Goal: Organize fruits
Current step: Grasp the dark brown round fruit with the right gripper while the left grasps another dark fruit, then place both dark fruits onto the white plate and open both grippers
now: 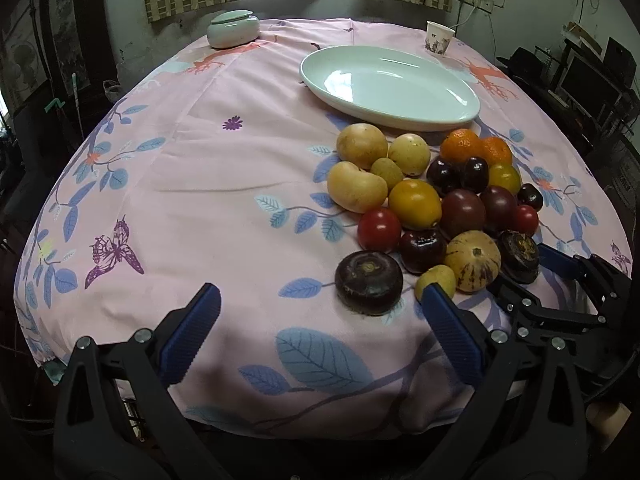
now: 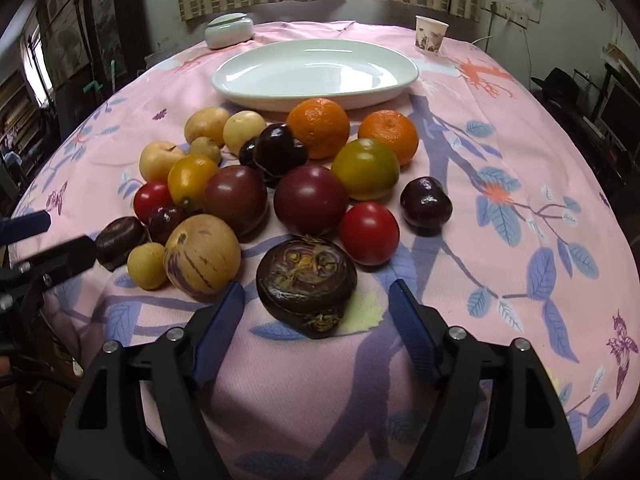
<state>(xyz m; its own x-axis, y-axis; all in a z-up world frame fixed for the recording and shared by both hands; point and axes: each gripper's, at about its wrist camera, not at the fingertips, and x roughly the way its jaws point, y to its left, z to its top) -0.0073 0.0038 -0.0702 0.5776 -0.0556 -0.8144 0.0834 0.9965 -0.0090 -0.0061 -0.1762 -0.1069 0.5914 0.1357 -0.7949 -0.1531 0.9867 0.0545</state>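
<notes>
Nothing sorted yet: the pale green oval ceramic platter (image 2: 316,76) sits empty at the far side of the pink floral tablecloth (image 2: 500,128), and the whole heap of fruit lies on the cloth just in front of it.

Step in hand looks like the first pick. The right gripper (image 2: 316,308) is spread, its blue-padded fingers either side of the dark purple, flattened, ridged fruit (image 2: 306,284) at the near edge of the heap; pads not touching it, nothing held. A striped yellow-tan round melon-like fruit (image 2: 202,258) lies just beside the left-hand finger, and a red tomato (image 2: 369,233) is close behind the target.

The left gripper (image 1: 320,312) is also spread and empty, over bare cloth, with a second dark purple flattened fruit (image 1: 369,287) just ahead between its fingers.

Next move, as I judge it: advance the right gripper until the purple fruit sits between the pads, close, lift, carry to the platter. Watch the striped fruit; the left-hand finger could nudge it and roll the small yellow fruit (image 2: 147,266) next to it.
</notes>
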